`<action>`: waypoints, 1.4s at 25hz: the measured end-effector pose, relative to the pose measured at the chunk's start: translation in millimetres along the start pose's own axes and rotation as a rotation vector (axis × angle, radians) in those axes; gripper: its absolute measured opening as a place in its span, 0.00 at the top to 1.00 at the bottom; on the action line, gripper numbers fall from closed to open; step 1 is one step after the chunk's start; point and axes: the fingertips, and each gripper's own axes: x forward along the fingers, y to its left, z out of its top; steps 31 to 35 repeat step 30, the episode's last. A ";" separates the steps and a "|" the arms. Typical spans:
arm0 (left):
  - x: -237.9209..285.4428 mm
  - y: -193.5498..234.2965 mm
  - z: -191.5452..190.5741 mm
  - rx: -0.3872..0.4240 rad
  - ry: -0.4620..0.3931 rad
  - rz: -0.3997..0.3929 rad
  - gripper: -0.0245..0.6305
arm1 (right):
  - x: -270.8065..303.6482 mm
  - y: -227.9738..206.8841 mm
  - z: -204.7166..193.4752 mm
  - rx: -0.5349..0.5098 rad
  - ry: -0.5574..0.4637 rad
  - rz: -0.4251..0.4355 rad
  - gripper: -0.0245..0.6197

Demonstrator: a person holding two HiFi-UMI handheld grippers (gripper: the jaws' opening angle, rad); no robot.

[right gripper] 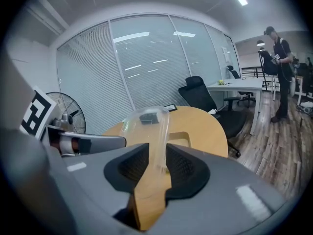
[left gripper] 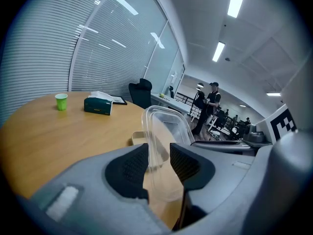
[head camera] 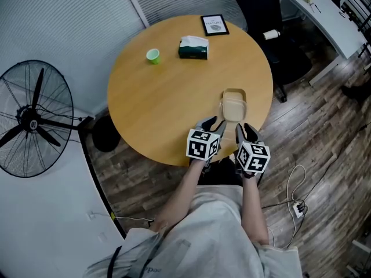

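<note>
Left hand-held gripper (left gripper: 159, 163) first: its two dark pads are drawn in tight on the rim of a clear plastic lid (left gripper: 166, 126), and the lid stands up on edge between them, tilted a little. Over to the right hand-held gripper (right gripper: 157, 163), and it's the same story, jaws pinched onto the other side of that same lid (right gripper: 146, 124), the plastic rising straight out of the narrow gap. From the head view the two sit side by side at the near edge of the round wooden counter (head camera: 168, 109), left hand-held gripper (head camera: 211, 124) and right hand-held gripper (head camera: 246, 129) both nosing at the lid (head camera: 232, 110), marker cubes facing up. Just beyond the lid lies a beige container (head camera: 235, 94), open side up, resting on the counter; the left gripper view catches it low behind the plastic (left gripper: 138, 138), and the right gripper view shows its rim past the pads (right gripper: 183, 137). Further across the counter, well apart from the action, stand a small green cup (head camera: 152, 55), a dark green tissue box (head camera: 193, 48) and a framed picture (head camera: 214, 25) lying flat near the far edge. Off the counter, a black office chair (head camera: 261, 16) sits behind, and a big standing fan (head camera: 35, 117) is away on the left.
</note>
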 end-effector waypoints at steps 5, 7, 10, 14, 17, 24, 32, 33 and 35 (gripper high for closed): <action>0.4 1.0 3.4 0.001 -0.002 -0.006 0.74 | 0.0 1.7 2.3 0.002 -0.001 -0.004 0.80; 1.2 -0.4 4.0 0.003 0.000 -0.011 0.74 | -0.9 1.0 2.1 0.003 -0.001 -0.008 0.80; 5.5 -3.8 3.9 0.009 0.005 -0.024 0.73 | -1.5 -5.0 3.0 0.012 -0.004 -0.019 0.80; 8.7 -4.7 3.7 0.011 0.007 -0.026 0.73 | -1.1 -7.7 4.2 0.012 -0.008 -0.023 0.80; 10.7 -4.8 5.8 0.011 0.007 -0.027 0.73 | -0.2 -9.1 6.5 0.010 -0.009 -0.025 0.80; 14.0 -3.1 5.6 0.004 0.013 -0.028 0.73 | 2.6 -10.7 7.2 0.006 -0.003 -0.032 0.80; 11.5 -2.2 4.8 0.004 0.016 -0.032 0.73 | 1.8 -8.2 7.6 -0.001 -0.001 -0.037 0.81; 11.5 -2.2 4.8 0.004 0.016 -0.032 0.73 | 1.8 -8.2 7.6 -0.001 -0.001 -0.037 0.81; 11.5 -2.2 4.8 0.004 0.016 -0.032 0.73 | 1.8 -8.2 7.6 -0.001 -0.001 -0.037 0.81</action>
